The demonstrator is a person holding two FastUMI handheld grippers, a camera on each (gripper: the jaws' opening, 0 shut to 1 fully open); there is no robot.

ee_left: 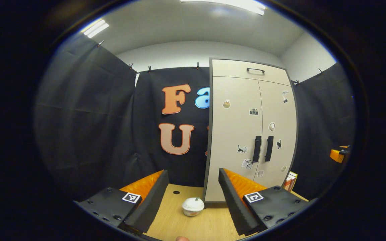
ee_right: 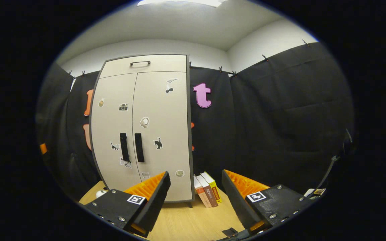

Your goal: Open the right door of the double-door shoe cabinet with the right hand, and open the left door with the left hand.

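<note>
Nearest, the left gripper (ee_left: pixel 193 187) hangs wide open above a small white cup (ee_left: pixel 193 206) on the bench (ee_left: pixel 209 226); the right gripper (ee_right: pixel 195 189) gapes too. Both cabinet doors look closed at the bench's back edge. I'd bring the right gripper squarely onto the right handle (ee_right: pixel 139 147), pulling outward; leaning books (ee_right: pixel 208 193) at the cabinet's right possibly crowd that door's swing.

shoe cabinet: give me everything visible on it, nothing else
The shoe cabinet is tall, with pale beige fronts in a dark frame, and looks like laminated board. A top drawer front with a thin dark handle sits above two doors, both shut, with vertical dark handles side by side at the centre seam. Small stickers dot both doors. It stands upright on the wooden table against the black cloth. Books lean beside its right side. Nothing grips it.
</note>
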